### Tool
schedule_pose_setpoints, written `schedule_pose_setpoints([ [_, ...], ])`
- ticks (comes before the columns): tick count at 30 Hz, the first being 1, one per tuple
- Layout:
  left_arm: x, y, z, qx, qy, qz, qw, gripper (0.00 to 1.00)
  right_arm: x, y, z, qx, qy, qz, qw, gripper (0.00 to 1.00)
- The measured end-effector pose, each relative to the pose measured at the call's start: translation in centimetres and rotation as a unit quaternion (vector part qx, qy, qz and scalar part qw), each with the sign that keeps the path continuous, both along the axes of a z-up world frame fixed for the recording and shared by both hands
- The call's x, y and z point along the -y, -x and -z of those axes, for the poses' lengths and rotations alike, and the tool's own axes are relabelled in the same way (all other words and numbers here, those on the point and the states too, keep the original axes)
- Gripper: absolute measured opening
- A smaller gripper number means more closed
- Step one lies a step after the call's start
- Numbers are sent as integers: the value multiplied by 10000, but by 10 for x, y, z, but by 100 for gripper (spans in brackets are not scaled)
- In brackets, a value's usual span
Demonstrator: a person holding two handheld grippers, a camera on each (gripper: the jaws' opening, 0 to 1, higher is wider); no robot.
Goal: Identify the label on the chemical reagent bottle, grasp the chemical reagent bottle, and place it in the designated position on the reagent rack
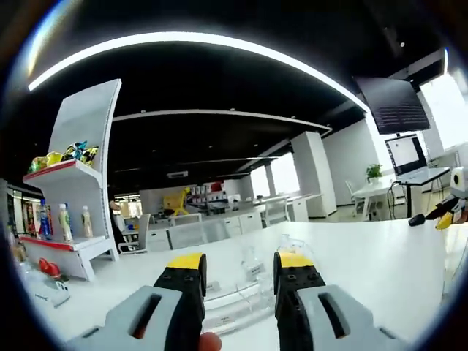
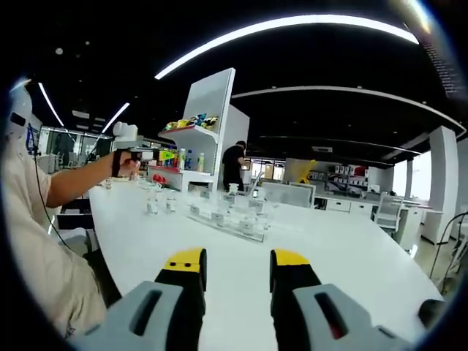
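**Both grippers empty; bottles and rack lie ahead, left gripper the nearer**

Left gripper [image 1: 239,265]: jaws stand apart with a clear gap, nothing between them. In the left gripper view a clear reagent rack [image 1: 235,296] sits on the white table [image 1: 365,256] directly ahead of the jaws and just beyond their yellow tips. The rack is transparent and hard to read; its long axis appears to run across the view, left to right. Small clear bottles [image 1: 252,265] stand on or behind it, in line with the gap. No label can be read.

Right gripper [image 2: 236,265]: jaws likewise parted, holding nothing. In the right gripper view the same rack [image 2: 228,217] lies well apart from the tips, far across the table and slightly left of centre, its long axis running from far left to nearer right. A pair of small bottles [image 2: 160,202] stands loose on the table just left of the rack. The person's left hand [image 2: 126,164] with its gripper is raised at the far left of that view.

Judgement: the task is at its opening step, no bottle grasped. The left gripper is the nearer to the rack and its bottles; a short forward reach would bring it there. The right would have to travel forward and leftward. Labels need a closer look before any choice.

Background: a white display shelf [image 1: 73,183] with coloured goods stands far left.
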State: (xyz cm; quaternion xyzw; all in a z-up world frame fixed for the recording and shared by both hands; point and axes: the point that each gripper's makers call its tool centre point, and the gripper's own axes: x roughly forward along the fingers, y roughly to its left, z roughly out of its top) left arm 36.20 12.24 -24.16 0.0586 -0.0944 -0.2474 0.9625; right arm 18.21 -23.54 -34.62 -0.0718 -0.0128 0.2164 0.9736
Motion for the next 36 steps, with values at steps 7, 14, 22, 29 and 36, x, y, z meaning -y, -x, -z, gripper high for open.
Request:
schedule_pose_setpoints([
  [7,-18,28,11,6,-44,23,10000,38,1,0,0,7,54,-33,10000,34],
  [14,-35,47,18,69,-82,-66,9999,38,-1,-1,1,-6,88,-46,10000,34],
  [22,-53,62,35,4,17,-153,9999,38,-8,0,0,-5,161,-97,9998,34],
  [29,-70,78,44,-22,-7,-245,9997,38,-12,2,-1,4,169,-135,9998,34],
  [36,-90,89,52,-36,57,-421,9991,38,-16,2,1,-13,151,-196,9997,34],
])
